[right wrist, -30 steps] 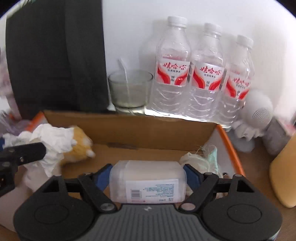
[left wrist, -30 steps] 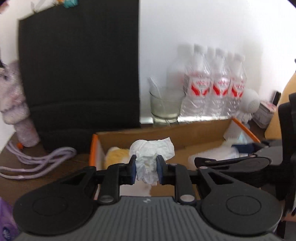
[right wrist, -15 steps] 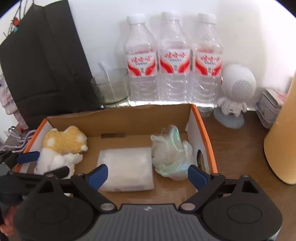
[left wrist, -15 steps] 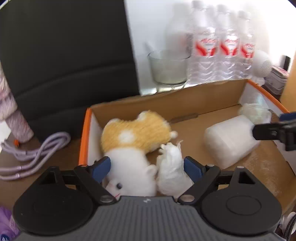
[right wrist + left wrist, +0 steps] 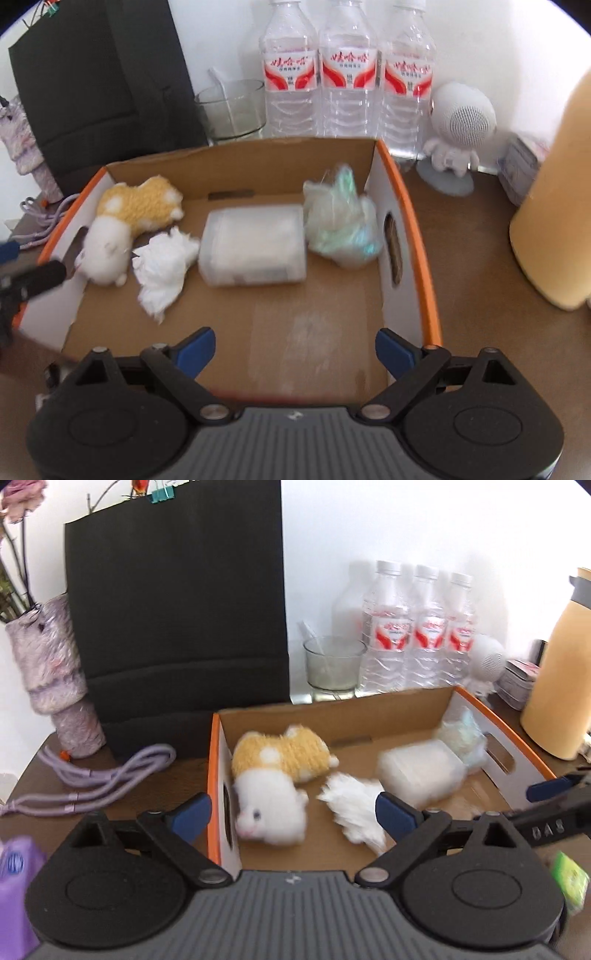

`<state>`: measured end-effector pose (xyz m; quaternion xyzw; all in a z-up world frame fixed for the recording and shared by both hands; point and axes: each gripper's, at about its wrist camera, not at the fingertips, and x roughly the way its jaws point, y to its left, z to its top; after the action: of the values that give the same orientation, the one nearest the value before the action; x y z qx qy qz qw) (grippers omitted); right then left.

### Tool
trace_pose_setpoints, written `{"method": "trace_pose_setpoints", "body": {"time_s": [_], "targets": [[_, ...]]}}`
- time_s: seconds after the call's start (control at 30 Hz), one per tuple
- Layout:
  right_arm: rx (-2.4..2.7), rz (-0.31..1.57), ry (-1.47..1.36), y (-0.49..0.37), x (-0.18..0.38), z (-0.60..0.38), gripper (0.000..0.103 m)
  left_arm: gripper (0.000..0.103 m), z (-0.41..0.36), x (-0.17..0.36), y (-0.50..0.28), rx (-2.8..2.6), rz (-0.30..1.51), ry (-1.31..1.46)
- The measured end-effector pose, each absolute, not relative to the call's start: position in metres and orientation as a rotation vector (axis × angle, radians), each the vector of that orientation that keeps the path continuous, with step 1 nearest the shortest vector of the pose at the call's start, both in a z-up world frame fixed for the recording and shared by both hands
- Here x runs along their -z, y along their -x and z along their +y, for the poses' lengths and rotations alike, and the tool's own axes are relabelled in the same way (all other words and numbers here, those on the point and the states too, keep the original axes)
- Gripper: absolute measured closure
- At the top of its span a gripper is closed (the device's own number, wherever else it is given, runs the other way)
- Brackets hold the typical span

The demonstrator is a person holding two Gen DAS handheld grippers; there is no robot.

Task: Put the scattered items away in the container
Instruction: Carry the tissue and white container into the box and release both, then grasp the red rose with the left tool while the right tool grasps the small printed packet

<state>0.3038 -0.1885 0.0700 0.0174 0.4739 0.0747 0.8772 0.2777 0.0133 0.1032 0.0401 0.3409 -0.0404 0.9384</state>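
Right wrist view: my right hand-held gripper (image 5: 294,349) tilts down over the cardboard box (image 5: 413,221), jaws spread, empty. My left hand-held gripper (image 5: 293,812) has just opened; the crumpled tissue (image 5: 354,808) lies inside the box beside the plush hamster (image 5: 273,775).

home desk, water bottles (image 5: 351,74), plush toy (image 5: 125,225)
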Motion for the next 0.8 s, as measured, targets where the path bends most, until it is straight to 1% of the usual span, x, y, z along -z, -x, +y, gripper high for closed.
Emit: {"method": "trace_pose_setpoints", "body": {"time_s": [0.13, 0.27, 0.37, 0.43, 0.5, 0.57, 0.63, 0.67, 0.73, 0.8], "targets": [[-0.13, 0.975, -0.049, -0.291, -0.072, -0.186, 0.009, 0.005, 0.005, -0.1, -0.257, 0.083, 0.709, -0.157], [-0.14, 0.931, -0.03, -0.277, -0.091, -0.184, 0.009, 0.005, 0.013, -0.119, -0.243, 0.062, 0.685, -0.113], [-0.147, 0.875, -0.067, -0.262, -0.113, -0.189, 0.009, 0.005, 0.018, -0.136, -0.229, 0.027, 0.634, -0.08], [-0.148, 0.826, -0.08, -0.246, -0.126, -0.193, 0.009, 0.005, 0.016, -0.146, -0.209, -0.016, 0.537, -0.075], [-0.162, 0.705, -0.083, -0.218, -0.135, -0.197, 0.009, 0.003, 0.009, -0.149, -0.177, -0.029, 0.389, -0.096], [-0.241, 0.465, -0.085, -0.176, -0.134, -0.204, 0.008, 0.001, 0.004, -0.14, -0.14, -0.054, 0.202, -0.096], [-0.268, 0.233, -0.057, -0.133, -0.122, -0.208, 0.0, 0.0, 0.002, -0.126, -0.106, -0.058, 0.059, -0.057], [-0.252, 0.156, -0.044, -0.115, -0.115, -0.208, 0.0, 0.0, 0.002, -0.119, -0.094, -0.045, 0.033, -0.035], [-0.236, 0.122, -0.015, -0.097, -0.106, -0.205, 0.0, 0.0, 0.0, -0.108, -0.079, -0.026, 0.041, -0.008], [-0.229, 0.152, -0.005, -0.089, -0.1, -0.202, 0.0, 0.0, -0.001, -0.101, -0.071, -0.01, 0.076, -0.011]]}}
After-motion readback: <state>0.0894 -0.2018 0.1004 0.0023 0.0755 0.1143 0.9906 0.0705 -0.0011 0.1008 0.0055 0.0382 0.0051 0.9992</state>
